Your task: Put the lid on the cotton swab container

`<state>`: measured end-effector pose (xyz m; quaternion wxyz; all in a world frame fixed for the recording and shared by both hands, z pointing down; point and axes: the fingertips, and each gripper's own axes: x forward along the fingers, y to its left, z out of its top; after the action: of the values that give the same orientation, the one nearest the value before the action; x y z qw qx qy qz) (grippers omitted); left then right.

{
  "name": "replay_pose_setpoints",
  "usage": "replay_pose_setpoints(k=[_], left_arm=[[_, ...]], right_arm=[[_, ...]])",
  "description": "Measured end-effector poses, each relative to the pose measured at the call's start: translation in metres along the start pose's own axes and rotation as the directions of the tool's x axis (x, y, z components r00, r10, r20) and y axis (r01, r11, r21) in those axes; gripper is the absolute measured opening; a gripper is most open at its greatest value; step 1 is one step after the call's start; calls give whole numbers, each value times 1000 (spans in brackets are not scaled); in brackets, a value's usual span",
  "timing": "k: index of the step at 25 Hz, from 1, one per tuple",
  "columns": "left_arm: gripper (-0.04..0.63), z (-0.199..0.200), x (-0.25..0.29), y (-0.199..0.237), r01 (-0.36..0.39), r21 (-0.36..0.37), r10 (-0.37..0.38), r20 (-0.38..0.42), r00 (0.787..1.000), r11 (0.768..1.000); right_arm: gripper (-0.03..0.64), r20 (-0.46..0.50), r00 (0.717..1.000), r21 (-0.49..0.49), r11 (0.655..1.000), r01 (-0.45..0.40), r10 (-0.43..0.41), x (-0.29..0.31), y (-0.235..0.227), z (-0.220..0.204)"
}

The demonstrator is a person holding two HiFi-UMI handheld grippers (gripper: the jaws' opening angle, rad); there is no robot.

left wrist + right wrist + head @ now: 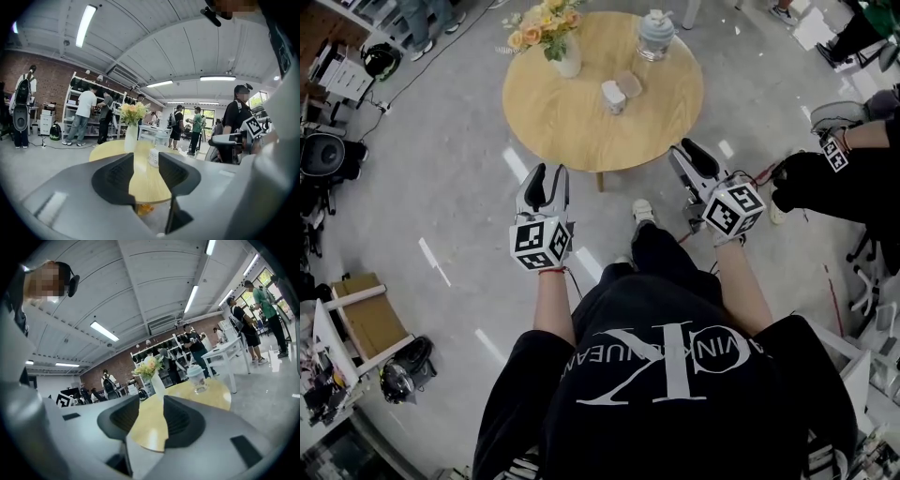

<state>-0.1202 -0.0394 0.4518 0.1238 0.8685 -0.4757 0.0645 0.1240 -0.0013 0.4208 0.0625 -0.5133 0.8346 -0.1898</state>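
On the round wooden table (572, 131) a small white cotton swab container (613, 96) stands near the middle. A flat beige lid (629, 82) lies just beside it on the right. Both grippers hover off the table's near edge, above the floor. My left gripper (548, 173) is open at the front left with nothing between its fingers (115, 180). My right gripper (688, 150) is open at the front right, also empty. In the left gripper view the container (153, 157) shows between the jaws, far ahead on the table (145, 185).
A vase of flowers (558, 42) and a lidded glass jar (656, 33) stand at the table's far side. A person in black sits at the right (839, 183). A cardboard box (366, 319) and gear lie on the floor at left. Several people stand by shelves (89, 115).
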Motion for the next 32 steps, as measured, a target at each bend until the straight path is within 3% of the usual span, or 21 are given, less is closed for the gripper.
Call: replay_pose_setpoints(k=[18,32], left_arm=[[186,-20,132,-11,59,-52,-65,-119,991,997],[233,-51,198,-43,147,-32,-151,-247,957,989]], right_arm=[[133,-161,980,92,991,-101,115,110,-85,-4],[137,-250,942,177,967,-184,225,179,-110,-22]])
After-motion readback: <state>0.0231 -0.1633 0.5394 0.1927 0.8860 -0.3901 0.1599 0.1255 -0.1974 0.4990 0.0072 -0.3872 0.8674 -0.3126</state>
